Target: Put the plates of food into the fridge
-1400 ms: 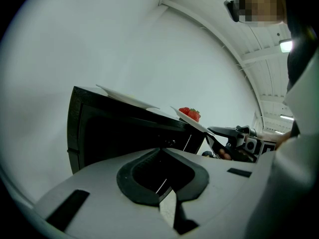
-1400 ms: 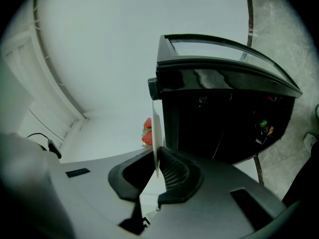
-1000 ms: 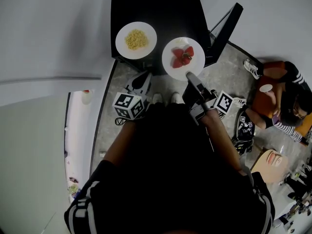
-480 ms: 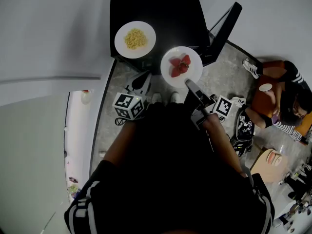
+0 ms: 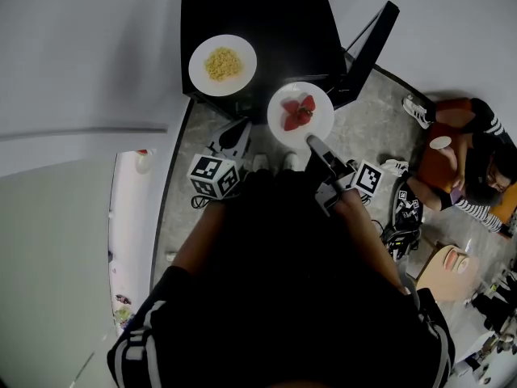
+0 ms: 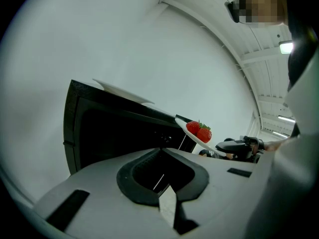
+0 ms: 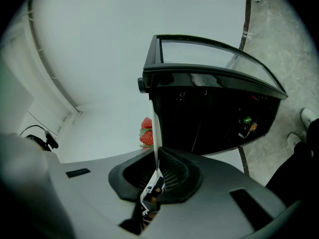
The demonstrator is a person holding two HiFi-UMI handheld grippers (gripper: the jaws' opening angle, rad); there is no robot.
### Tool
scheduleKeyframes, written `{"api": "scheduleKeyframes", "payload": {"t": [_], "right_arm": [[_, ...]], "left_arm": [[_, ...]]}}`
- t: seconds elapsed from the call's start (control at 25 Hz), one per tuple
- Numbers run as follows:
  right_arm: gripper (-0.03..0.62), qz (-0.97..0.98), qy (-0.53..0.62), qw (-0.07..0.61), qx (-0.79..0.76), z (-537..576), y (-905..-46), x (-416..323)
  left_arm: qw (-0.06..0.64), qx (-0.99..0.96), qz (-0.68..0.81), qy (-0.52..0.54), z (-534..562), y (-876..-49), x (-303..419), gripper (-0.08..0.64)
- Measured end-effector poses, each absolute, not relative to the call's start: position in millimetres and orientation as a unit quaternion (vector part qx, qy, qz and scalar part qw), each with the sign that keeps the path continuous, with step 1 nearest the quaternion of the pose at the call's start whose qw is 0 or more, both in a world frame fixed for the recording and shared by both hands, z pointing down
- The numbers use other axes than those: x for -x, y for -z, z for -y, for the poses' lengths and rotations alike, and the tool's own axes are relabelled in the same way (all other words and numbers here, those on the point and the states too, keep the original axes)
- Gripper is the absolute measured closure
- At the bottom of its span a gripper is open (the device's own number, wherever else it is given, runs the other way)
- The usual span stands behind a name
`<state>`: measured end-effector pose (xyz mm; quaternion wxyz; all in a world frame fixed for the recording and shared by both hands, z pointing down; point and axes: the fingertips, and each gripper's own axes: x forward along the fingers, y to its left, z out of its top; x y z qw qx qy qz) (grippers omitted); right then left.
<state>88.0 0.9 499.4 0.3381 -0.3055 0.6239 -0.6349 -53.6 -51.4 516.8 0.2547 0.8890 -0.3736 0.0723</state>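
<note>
"Right gripper view showed the grip plainly?"
"Yes. The right tongs (image 7: 158,166) were clamped on the rim of a round white plate (image 5: 321,110) bearing red strawberries (image 5: 297,111), held in the air before the open black fridge (image 7: 214,113). The left tongs (image 6: 162,180) were shut together, empty."
"How ought it to have gone in?"
"Level, I judged, so nothing rolled – lowered to the dark opening, clear of the door (image 5: 367,51)."
"Counts?"
"Two plates – that one, and a second round white plate (image 5: 245,51) of yellow food (image 5: 224,65) on the fridge top. One fridge, two tongs. Strawberries: two or three."
</note>
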Motion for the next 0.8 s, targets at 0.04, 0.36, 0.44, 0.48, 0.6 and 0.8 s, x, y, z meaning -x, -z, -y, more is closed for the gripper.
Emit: {"api": "scheduleKeyframes", "payload": {"t": [0.04, 0.36, 0.44, 0.48, 0.6, 0.8], "right_arm": [[0.555, -0.621, 0.636, 0.341, 0.307, -1.2, -501.2, -88.5], [0.555, -0.615, 0.642, 0.330, 0.317, -6.6, -516.5, -90.4], [0.555, -0.614, 0.644, 0.326, 0.319, -7.0, -520.1, -90.0], [0.555, -0.613, 0.645, 0.324, 0.320, -7.0, -522.4, -90.0], [0.555, -0.609, 0.650, 0.322, 0.321, -5.9, -528.5, -90.4], [0.555, -0.601, 0.658, 0.315, 0.327, -4.6, -540.4, -91.4]], "left_arm": [[0.254, -0.889, 0.374, -0.073, 51.3, -516.8, 53.9, 0.537], [0.254, -0.888, 0.375, -0.074, 47.3, -516.8, 56.6, 0.537], [0.254, -0.888, 0.377, -0.075, 47.1, -517.1, 58.2, 0.537], [0.255, -0.887, 0.378, -0.075, 47.1, -517.4, 59.0, 0.537], [0.255, -0.885, 0.381, -0.075, 47.4, -518.3, 61.3, 0.537], [0.257, -0.882, 0.387, -0.075, 46.6, -519.2, 66.7, 0.537]]}}
